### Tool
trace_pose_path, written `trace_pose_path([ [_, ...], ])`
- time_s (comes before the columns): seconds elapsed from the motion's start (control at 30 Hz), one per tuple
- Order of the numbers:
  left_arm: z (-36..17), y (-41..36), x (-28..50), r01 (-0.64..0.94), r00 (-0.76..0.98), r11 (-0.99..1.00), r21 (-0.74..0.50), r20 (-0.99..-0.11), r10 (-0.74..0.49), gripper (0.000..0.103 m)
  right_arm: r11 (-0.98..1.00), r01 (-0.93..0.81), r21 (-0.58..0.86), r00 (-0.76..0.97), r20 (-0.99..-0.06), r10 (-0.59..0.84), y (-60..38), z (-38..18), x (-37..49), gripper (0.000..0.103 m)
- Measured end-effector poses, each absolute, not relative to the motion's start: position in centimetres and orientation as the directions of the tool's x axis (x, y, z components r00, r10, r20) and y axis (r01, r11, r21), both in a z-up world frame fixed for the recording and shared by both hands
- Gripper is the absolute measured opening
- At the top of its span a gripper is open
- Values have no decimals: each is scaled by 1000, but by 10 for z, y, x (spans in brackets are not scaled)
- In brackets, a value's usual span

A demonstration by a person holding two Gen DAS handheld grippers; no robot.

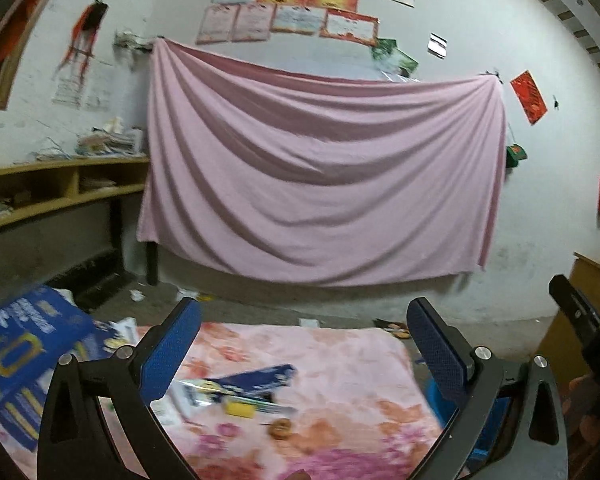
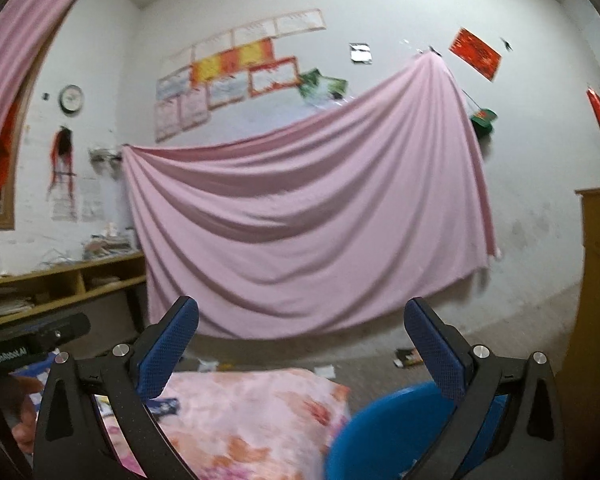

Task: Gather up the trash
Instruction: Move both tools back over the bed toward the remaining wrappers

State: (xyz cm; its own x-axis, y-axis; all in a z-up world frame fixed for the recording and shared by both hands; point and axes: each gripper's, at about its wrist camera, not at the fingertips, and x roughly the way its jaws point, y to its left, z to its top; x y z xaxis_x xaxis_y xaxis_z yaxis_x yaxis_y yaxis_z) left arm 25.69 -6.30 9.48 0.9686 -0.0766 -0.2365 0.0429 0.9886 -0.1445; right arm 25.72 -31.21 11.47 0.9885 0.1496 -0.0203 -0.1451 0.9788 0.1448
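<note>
While both claws, the left claw (image 1: 304, 344) and right claw (image 2: 302, 344), stand released and empty, wrappers (image 1: 236, 392) lie on the floral blanket (image 1: 340, 360); blue boxes (image 1: 32, 344) left, blue bin (image 2: 392, 432) near right.

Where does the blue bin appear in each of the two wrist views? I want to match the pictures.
Left wrist view: the blue bin shows only partly, low right, behind the right finger of the left gripper.
Right wrist view: it is large at the bottom right, beside the floral blanket.
Shared landmark: the pink sheet hung on the wall.
</note>
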Motion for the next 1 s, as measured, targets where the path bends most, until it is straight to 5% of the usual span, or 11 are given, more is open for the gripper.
trace_pose_path([
  [0.23,86,-18,239,-38,974,994,-102,-225,15,101,962,-233,143,972,11,234,-268,115,268,103],
  [0.53,53,28,232,-78,952,995,-57,-302,57,101,939,-333,81,938,-72,339,-208,103,288,103],
  [1.0,-2,36,256,9,858,1000,2,-513,-7,100,910,-411,48,797,-467,384,-151,58,325,101],
])
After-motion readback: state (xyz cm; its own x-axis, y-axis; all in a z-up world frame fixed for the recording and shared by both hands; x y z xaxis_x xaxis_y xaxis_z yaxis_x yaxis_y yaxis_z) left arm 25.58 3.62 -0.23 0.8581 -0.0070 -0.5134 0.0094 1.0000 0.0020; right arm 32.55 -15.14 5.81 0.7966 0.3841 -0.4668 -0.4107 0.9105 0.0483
